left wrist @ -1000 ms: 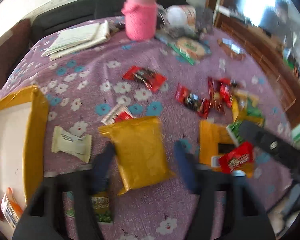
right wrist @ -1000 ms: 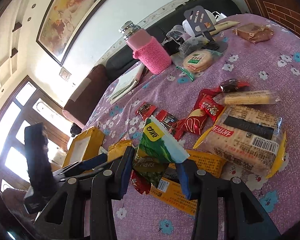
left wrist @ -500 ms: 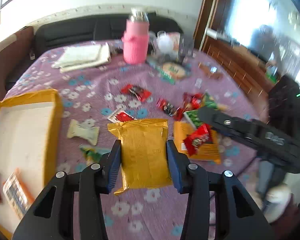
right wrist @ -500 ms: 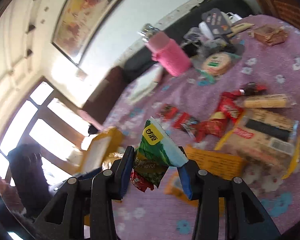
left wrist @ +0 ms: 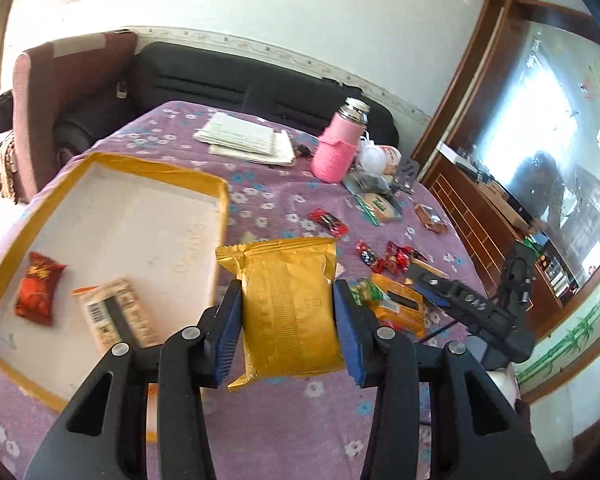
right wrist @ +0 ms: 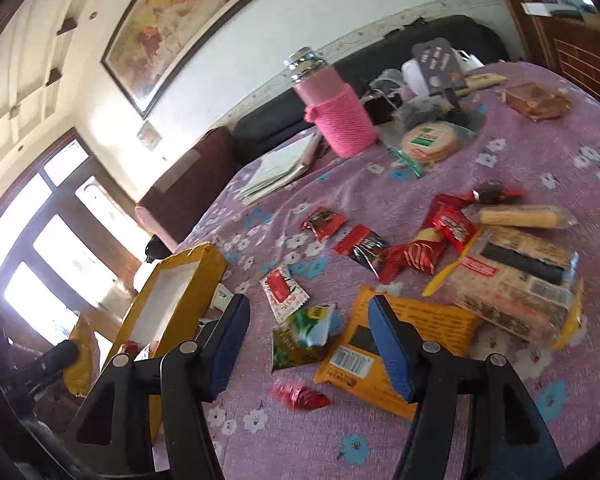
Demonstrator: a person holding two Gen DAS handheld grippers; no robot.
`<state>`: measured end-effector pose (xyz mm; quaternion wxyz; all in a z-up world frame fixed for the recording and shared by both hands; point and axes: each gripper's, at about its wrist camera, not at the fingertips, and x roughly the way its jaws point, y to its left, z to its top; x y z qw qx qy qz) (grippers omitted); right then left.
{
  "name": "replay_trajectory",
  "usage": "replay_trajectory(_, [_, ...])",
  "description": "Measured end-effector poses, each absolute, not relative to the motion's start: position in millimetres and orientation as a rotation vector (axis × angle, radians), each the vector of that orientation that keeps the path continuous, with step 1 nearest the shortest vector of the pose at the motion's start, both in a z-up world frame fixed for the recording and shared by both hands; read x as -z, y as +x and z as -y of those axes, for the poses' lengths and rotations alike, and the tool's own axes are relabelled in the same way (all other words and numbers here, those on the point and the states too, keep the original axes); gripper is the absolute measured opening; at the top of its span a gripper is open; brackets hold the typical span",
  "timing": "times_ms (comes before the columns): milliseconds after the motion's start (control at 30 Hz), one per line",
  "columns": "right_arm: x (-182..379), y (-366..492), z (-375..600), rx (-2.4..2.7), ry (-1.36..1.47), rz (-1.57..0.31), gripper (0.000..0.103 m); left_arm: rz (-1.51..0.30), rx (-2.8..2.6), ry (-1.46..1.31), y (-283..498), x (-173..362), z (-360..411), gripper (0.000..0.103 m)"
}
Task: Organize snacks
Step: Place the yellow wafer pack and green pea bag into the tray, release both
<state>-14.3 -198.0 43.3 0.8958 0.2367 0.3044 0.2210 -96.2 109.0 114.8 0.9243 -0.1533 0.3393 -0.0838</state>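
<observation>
Gold foil snack pack [left wrist: 290,300] is up off the table, pinched flat between the blue pads of the left gripper [left wrist: 288,322], hanging just beside the near corner of the yellow-rimmed cardboard tray [left wrist: 225,216]. The pads squeeze its two long edges, which leaves the broad face toward the camera, a hold that should let it drop flat into the tray. In there already: a red snack packet [left wrist: 38,288] and a clear-wrapped cracker pack [left wrist: 114,316], both lying on the white floor at the near end, so there's plenty of room farther in.

Over to the right gripper [right wrist: 308,344], jaws spread wide, holding nothing, poised above a small green snack bag [right wrist: 304,334] that lies crumpled on the purple flowered tablecloth [right wrist: 500,168]. Right by it, a little red candy wrapper [right wrist: 300,396] and an orange biscuit pack [right wrist: 404,340] partly under the right-hand pad.

Beyond those, the loose pile waits: red packets [right wrist: 432,240], a large clear cracker bag [right wrist: 520,276], a long wafer stick pack [right wrist: 520,216]. The pink knitted-sleeve flask [right wrist: 336,112] and a notebook [right wrist: 280,168] stand well back, out of the sorting.

Most of the job looks undone.
</observation>
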Motion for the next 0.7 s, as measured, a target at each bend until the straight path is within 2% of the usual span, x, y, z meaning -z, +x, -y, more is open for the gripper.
replay_trajectory(167, [-63.9,-33.4,148.3,-0.532,0.329,-0.658,0.064,-0.660,0.122,-0.304,-114.8,-119.8,-133.8,0.042])
replay_trajectory(333, [-58.8,-26.9,54.1,-0.521,0.109,-0.801,0.062,-0.645,0.078,-0.355,-129.6,-112.9,-165.4,0.042])
replay_trajectory(567, [-32.0,13.0,8.4,-0.360,0.113,-0.949,0.062,-0.627,0.021,-0.380,-150.1,-103.3,-202.3,0.042])
replay_trajectory(600, [-28.4,13.8,3.7,-0.350,0.091,-0.961,0.054,-0.626,0.016,-0.384,-151.4,-102.2,-208.3,0.042])
replay_trajectory(633, [-26.0,12.2,1.3,-0.357,0.085,-0.972,0.037,-0.624,0.012,-0.389,-151.8,-101.2,-212.9,0.042])
replay_trajectory(700, [-26.3,5.5,-1.3,-0.338,0.055,-0.958,0.037,-0.620,-0.001,-0.400,-152.5,-99.7,-221.7,0.042])
